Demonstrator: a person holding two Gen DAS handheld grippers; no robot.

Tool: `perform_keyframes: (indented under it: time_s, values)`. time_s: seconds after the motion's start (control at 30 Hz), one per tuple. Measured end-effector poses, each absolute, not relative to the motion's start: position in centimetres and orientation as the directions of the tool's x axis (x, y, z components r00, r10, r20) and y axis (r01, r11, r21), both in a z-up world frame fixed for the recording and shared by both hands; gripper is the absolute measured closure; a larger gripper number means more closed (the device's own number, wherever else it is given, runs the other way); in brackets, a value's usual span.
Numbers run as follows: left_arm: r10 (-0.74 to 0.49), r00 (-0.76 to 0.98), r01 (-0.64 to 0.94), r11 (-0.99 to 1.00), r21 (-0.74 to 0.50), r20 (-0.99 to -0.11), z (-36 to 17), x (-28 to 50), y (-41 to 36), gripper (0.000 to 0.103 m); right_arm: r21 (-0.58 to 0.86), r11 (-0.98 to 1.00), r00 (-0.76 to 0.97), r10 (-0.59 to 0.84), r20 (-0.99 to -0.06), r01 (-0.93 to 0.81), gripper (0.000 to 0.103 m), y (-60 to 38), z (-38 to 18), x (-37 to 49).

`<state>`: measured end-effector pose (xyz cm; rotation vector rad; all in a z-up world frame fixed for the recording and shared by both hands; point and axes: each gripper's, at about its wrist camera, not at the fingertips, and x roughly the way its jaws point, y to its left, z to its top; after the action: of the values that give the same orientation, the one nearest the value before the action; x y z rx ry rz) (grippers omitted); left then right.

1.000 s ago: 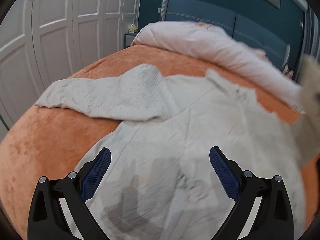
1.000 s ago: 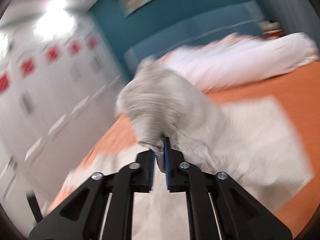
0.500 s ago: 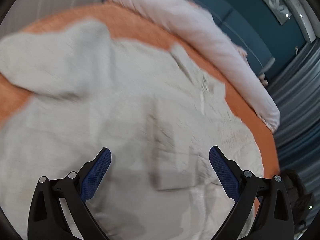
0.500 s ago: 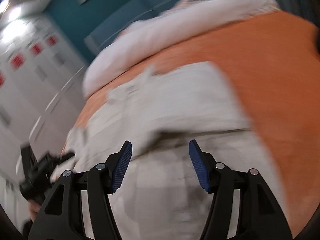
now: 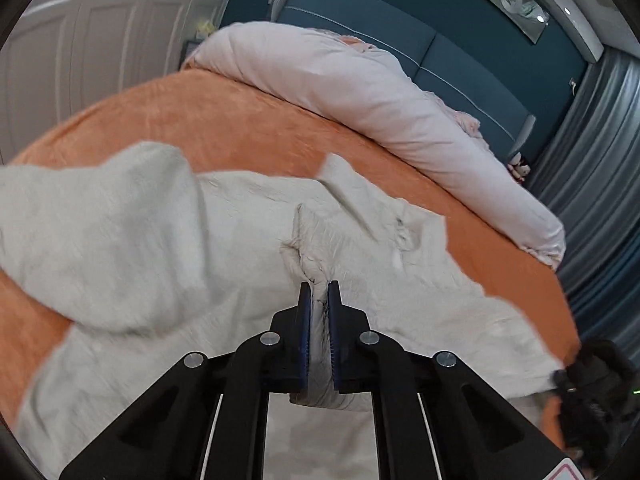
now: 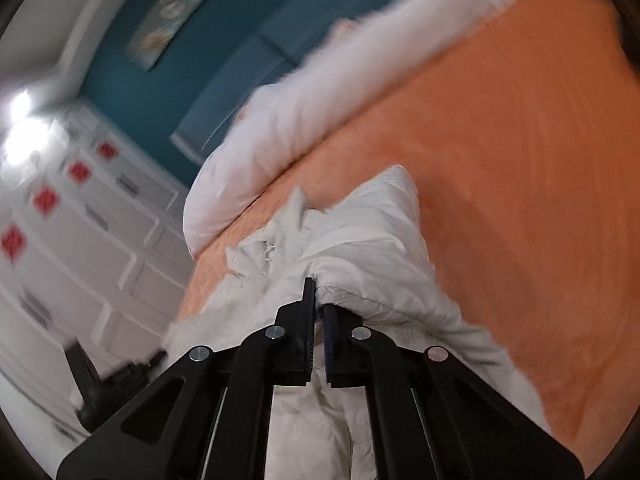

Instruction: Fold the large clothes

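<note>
A large off-white garment [image 5: 224, 240] lies spread on the orange bed cover [image 5: 248, 120]. One sleeve [image 5: 92, 220] is folded across at the left. My left gripper [image 5: 319, 286] is shut on a pinched ridge of the garment's cloth near its middle. In the right wrist view my right gripper [image 6: 316, 292] is shut on a bunched fold of the same garment [image 6: 372, 248], which rises over the orange cover [image 6: 520, 160]. The other gripper shows dark at the left wrist view's lower right [image 5: 592, 396].
A rolled white duvet [image 5: 380, 92] lies along the head of the bed, before a blue headboard [image 5: 440, 52]. White wardrobe doors [image 5: 80, 40] stand at the left, grey curtains [image 5: 600, 168] at the right. A dark object [image 6: 104, 384] shows low left in the right wrist view.
Both grippers were open half a second ago and have now closed on the garment's cloth. The right gripper had let go of a sleeve before that.
</note>
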<state>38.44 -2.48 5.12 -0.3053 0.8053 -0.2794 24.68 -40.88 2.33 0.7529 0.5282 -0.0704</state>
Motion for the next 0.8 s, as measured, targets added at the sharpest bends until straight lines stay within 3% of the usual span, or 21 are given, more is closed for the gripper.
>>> perform_keyframes:
  time_s: [0.1,0.13,0.27,0.47,0.53,0.6,0.67,0.73,0.8]
  values:
    - [-0.271,0.604,0.125,0.961,-0.246,-0.75,0.6,39.2,-3.5,0.096,0.427,0.833,0.69,0.077,-0.72,0.353,0.101,-39.1,-2.6,27.3]
    - [-0.254,0.577,0.126,0.967,-0.222,-0.776,-1.1,39.3,-3.7,0.094,0.436,0.819,0.657,0.099,-0.747,0.372,0.101,-39.1,-4.0,27.5]
    - [-0.219,0.596,0.116,0.976,-0.187,-0.773,-2.6,38.8,-3.9,0.088,0.447,0.801,0.672,0.076,-0.737,0.399,0.098,-39.0,-1.6,25.5]
    - [-0.226,0.608,0.108,0.973,-0.203,-0.761,-3.4,38.3,-3.2,0.086,0.341,0.876,0.79,-0.071,-0.609,0.341,0.097,-37.3,4.8,23.4]
    - [-0.216,0.617,0.108,0.976,-0.191,-0.757,-3.4,38.2,-3.2,0.085,0.283,0.899,0.771,-0.087,-0.631,0.334,0.097,-37.0,4.1,27.0]
    - [-0.215,0.62,0.108,0.976,-0.189,-0.755,-3.3,37.9,-3.5,0.085,0.292,0.874,0.701,-0.075,-0.71,0.389,0.097,-38.6,0.4,29.0]
    - [-0.223,0.618,0.109,0.974,-0.2,-0.754,-3.4,37.9,-3.6,0.084,0.315,0.841,0.633,-0.042,-0.773,0.44,0.103,-39.7,-3.7,29.8]
    - [-0.241,0.618,0.111,0.969,-0.221,-0.748,-3.7,37.9,-3.4,0.084,0.372,0.818,0.664,-0.017,-0.748,0.439,0.103,-40.2,-4.8,29.5]
    - [-0.271,0.615,0.108,0.959,-0.261,-0.741,-3.9,37.9,-2.8,0.084,0.334,0.833,0.659,-0.047,-0.751,0.44,0.103,-39.7,-4.9,29.8]
